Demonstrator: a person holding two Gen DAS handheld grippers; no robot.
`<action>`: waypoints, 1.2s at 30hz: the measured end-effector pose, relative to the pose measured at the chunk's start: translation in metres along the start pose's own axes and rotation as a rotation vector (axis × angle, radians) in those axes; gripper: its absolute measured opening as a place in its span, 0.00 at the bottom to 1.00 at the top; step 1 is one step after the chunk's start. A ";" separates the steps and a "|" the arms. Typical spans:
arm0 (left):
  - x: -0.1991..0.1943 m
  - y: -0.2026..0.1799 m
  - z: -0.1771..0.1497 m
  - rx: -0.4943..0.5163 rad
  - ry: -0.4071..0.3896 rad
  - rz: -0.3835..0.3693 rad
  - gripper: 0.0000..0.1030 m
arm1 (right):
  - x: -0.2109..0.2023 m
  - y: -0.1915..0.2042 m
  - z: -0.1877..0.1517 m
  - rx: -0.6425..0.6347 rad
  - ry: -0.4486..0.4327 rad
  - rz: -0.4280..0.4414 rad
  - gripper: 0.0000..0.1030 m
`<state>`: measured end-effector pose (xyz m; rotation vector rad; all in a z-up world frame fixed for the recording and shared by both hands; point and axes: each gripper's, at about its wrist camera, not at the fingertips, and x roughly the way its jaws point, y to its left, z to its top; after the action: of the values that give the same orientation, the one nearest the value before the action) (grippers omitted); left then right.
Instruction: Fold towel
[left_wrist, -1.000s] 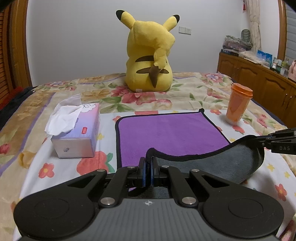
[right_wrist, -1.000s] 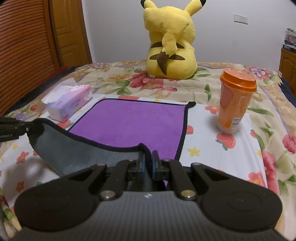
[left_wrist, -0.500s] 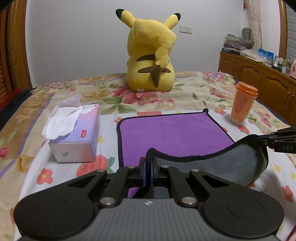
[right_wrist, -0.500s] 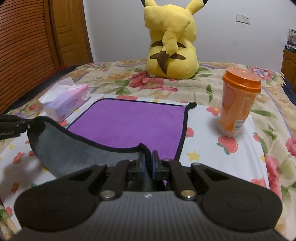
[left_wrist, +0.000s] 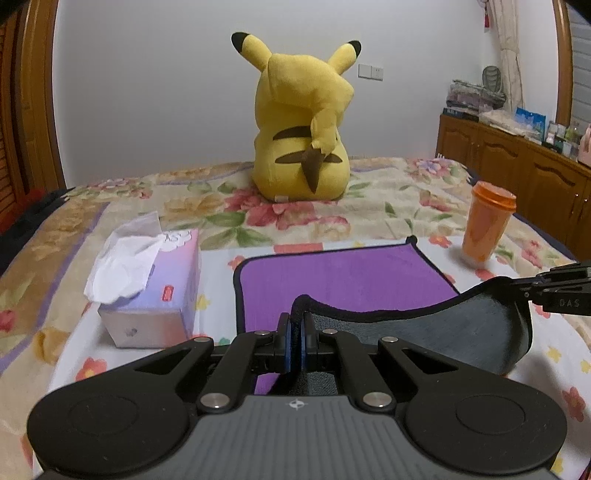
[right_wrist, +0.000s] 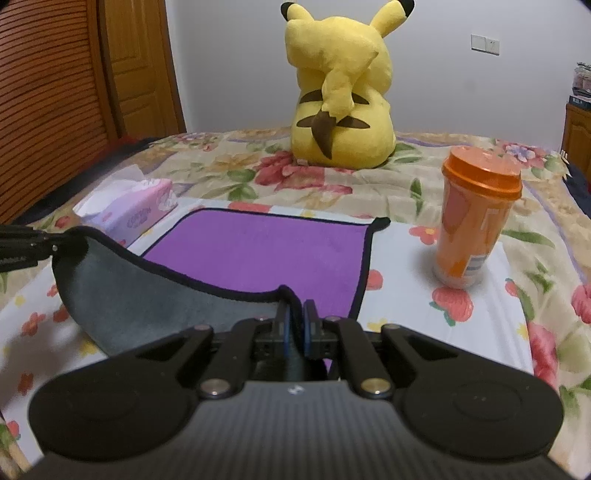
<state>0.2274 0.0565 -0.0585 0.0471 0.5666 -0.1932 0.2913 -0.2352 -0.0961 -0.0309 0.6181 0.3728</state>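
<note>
A purple towel (left_wrist: 343, 277) with a black hem and grey underside lies on the bed; it also shows in the right wrist view (right_wrist: 266, 251). Its near edge is lifted, so the grey underside (left_wrist: 461, 332) hangs curved between the grippers. My left gripper (left_wrist: 295, 325) is shut on the near left corner. My right gripper (right_wrist: 296, 314) is shut on the near right corner. The right gripper also shows at the right edge of the left wrist view (left_wrist: 554, 291), and the left gripper at the left edge of the right wrist view (right_wrist: 22, 247).
A tissue box (left_wrist: 147, 291) stands left of the towel. An orange lidded cup (right_wrist: 476, 218) stands to its right. A yellow plush toy (left_wrist: 303, 125) sits behind on the floral bedspread (left_wrist: 388, 206). A wooden cabinet (left_wrist: 517, 166) stands far right.
Both grippers have moved forward over the bed with the lifted near edge, so the flat purple area looks shorter. Both stay shut on their corners.
</note>
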 end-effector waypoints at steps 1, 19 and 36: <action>0.000 0.000 0.001 0.000 -0.004 -0.001 0.08 | 0.000 0.000 0.001 -0.002 -0.003 -0.001 0.08; 0.018 0.004 0.009 0.020 -0.019 0.014 0.08 | 0.011 -0.006 0.010 -0.029 -0.029 -0.010 0.08; 0.034 0.011 0.024 0.019 -0.045 0.024 0.08 | 0.027 -0.012 0.023 -0.053 -0.052 -0.014 0.08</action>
<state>0.2702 0.0591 -0.0571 0.0675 0.5193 -0.1759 0.3287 -0.2337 -0.0935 -0.0763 0.5568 0.3754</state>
